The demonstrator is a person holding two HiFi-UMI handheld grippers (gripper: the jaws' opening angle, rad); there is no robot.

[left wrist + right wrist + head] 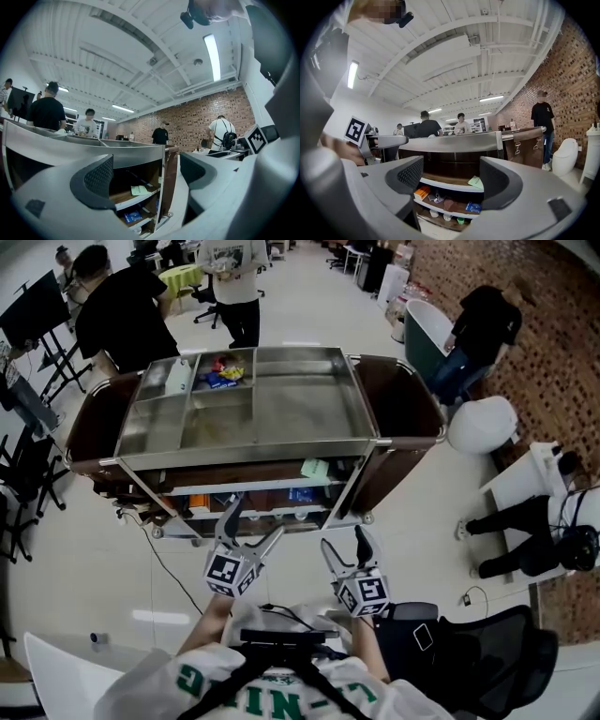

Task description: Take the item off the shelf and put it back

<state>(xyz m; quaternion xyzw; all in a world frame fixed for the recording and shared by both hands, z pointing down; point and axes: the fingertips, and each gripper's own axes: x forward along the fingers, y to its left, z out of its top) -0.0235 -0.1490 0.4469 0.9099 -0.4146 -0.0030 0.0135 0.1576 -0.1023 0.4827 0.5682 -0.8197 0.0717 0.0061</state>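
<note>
Right gripper view: green packet (475, 182) beyond hand-held gripper (451, 175)

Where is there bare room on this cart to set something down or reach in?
Top tray: the large right compartment and the front-left compartment are bare; the back-left ones hold a white bottle and colourful packets. The upper shelf is bare left of the green packet. The lower shelf is crowded: orange box, blue packet, small items.

Packet (315, 468) on upper shelf (443, 184) of cart (244, 452) (box (421, 192), pouch (473, 206) beneath)
</note>
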